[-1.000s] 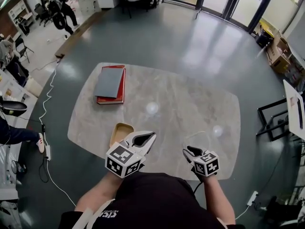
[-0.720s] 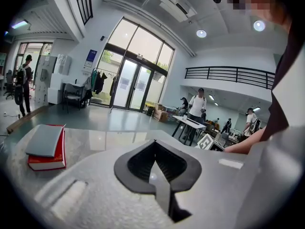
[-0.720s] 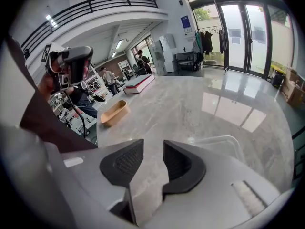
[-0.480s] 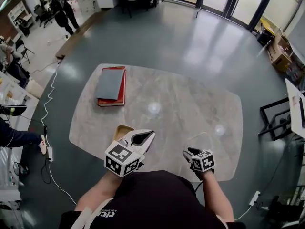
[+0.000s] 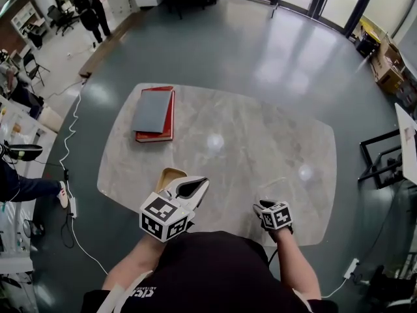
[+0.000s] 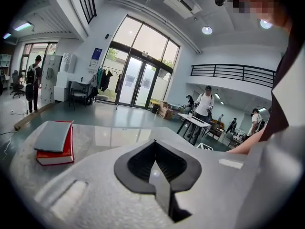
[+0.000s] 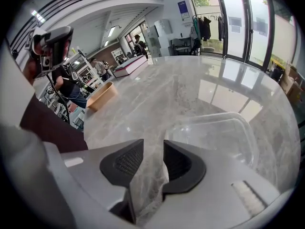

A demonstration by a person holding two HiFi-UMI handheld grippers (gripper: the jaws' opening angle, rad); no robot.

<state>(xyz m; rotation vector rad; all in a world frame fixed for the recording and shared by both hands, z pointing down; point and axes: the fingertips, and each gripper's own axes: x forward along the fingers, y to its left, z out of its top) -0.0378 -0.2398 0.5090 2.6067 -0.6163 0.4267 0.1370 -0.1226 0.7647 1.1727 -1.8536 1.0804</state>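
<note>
1. Left gripper [image 6: 153, 145]: jaws pressed together at the tips, nothing clamped between them. It is held raised above the near left edge of the table [image 5: 247, 135], pointing across the top.
2. Right gripper [image 7: 153, 152]: jaws parted by a narrow gap, with only bare marble showing through it. It is held low over the near right edge of the table.
3. Clear container [image 7: 228, 138]: shallow, see-through plastic with rounded corners. It sits upright on the marble just ahead of the right gripper and slightly to its right, outside the jaws, and no contact is visible. In the head view it lies just beyond that gripper [image 5: 277, 186].
4. Wooden tray [image 5: 166, 175]: light wood, standing on the near left part of the table. The left gripper partly covers it in the head view.
5. Stack of books [image 5: 154, 111]: a grey volume on a red one, lying flat at the far left corner, well apart from both grippers.
</note>
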